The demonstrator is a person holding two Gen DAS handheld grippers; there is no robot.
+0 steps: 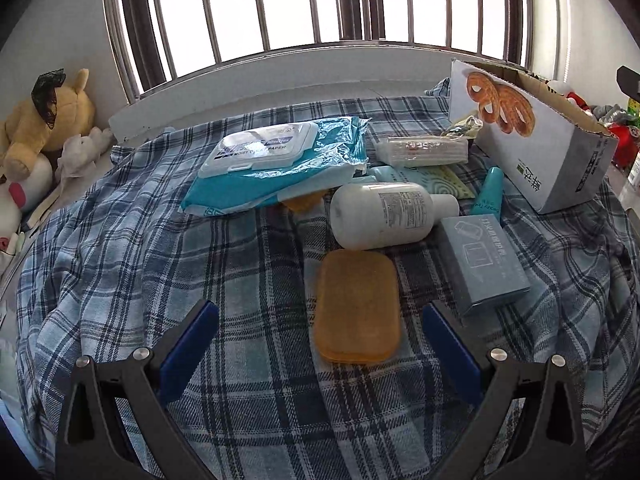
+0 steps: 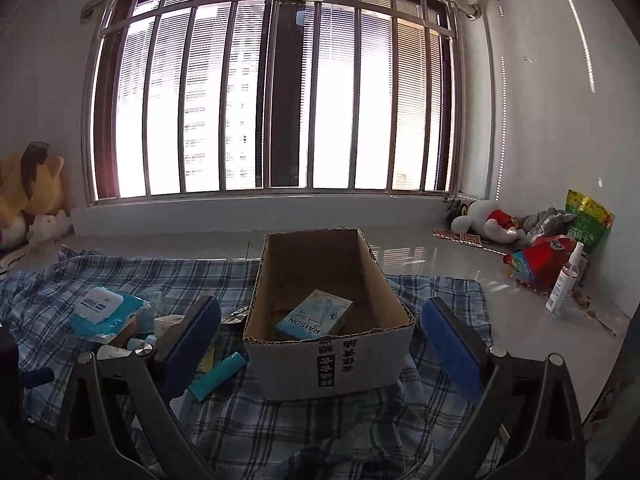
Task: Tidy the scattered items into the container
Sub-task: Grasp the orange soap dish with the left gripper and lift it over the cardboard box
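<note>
My right gripper (image 2: 320, 344) gapes empty before the open cardboard box (image 2: 328, 364), a blue RAISON packet (image 2: 314, 316) tilted inside; my left gripper (image 1: 320, 340), also wide, straddles an amber soap case (image 1: 356, 306) on plaid cloth (image 1: 160, 272).

This is a room in a home, probably a bedroom. A plaid cloth (image 1: 120, 280) is spread on a glossy tiled floor (image 2: 440, 256) under a large barred window (image 2: 272, 88). Plush toys (image 1: 44, 120) lie in the corners against the white walls, and a snack bag (image 2: 588, 220) and a spray bottle (image 2: 566, 284) stand nearby.
</note>
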